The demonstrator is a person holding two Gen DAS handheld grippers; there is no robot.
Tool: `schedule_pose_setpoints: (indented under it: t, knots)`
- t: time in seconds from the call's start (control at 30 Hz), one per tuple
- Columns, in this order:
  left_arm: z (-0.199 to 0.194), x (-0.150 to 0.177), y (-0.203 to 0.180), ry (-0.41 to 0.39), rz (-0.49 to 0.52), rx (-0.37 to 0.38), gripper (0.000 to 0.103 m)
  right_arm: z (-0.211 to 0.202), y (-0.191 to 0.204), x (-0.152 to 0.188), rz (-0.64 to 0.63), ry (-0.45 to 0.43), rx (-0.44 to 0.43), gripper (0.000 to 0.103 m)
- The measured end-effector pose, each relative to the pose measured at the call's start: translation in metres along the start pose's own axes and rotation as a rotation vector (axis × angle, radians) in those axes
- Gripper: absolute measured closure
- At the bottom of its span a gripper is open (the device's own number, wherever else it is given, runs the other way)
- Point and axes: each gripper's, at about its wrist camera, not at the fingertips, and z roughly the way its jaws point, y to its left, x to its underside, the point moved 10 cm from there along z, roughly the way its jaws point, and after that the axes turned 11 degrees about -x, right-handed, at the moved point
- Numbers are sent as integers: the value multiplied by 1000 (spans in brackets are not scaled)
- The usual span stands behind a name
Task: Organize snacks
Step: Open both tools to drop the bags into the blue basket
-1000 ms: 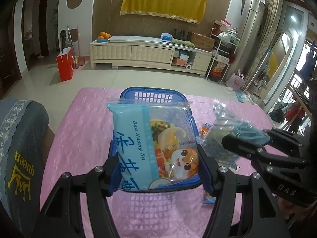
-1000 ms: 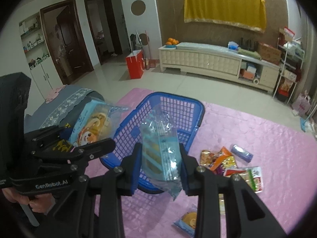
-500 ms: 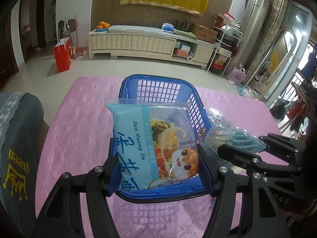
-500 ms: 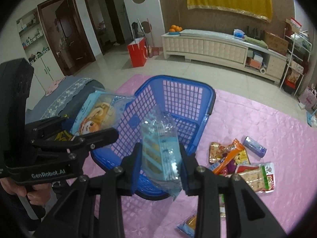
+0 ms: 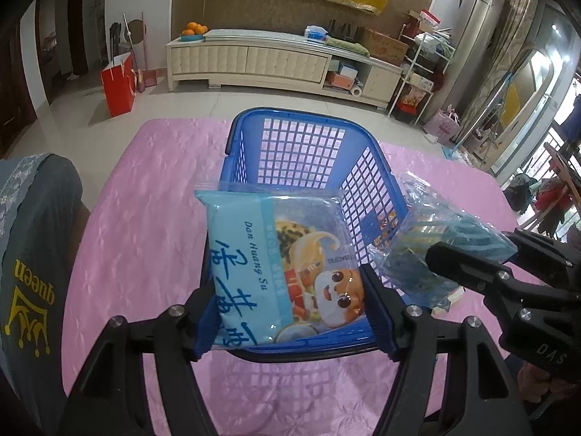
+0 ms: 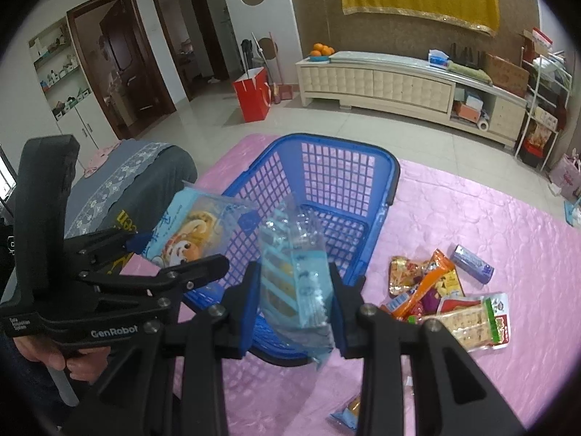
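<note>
Holding soft, light packets over the blue basket (image 5: 301, 152), my left tool (image 5: 290, 312) is opening around the cartoon packet (image 5: 268, 265); my right tool (image 6: 296, 305) clamps the clear packet (image 6: 294, 283) mid-body.

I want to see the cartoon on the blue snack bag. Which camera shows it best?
The left wrist camera: the blue snack bag faces it flat, between the fingers of the opening left hand-held gripper, over the basket. The right wrist camera shows it slanted and partly hidden.

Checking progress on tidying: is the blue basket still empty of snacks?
Yes, the blue basket's mesh floor shows bare, and both packets hang above it in the tongs.
</note>
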Motion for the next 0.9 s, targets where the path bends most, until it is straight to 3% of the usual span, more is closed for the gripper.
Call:
schedule_pose_setpoints:
  t: [0.43,0.5,0.6,0.9]
  knots:
    - [-16,-2,8,-69,-11,-2,33,10,5,-1,7,22,0,62]
    - [-18,0,11,-70,-14,-1,33,7,5,-3,11,3,10,46]
    - [-22,3,17,-71,-21,-10,33,2,6,-6,6,-18,25,34]
    - [-52,10,17,-106,-29,-11,33,-24,15,-2,1,-47,56,34]
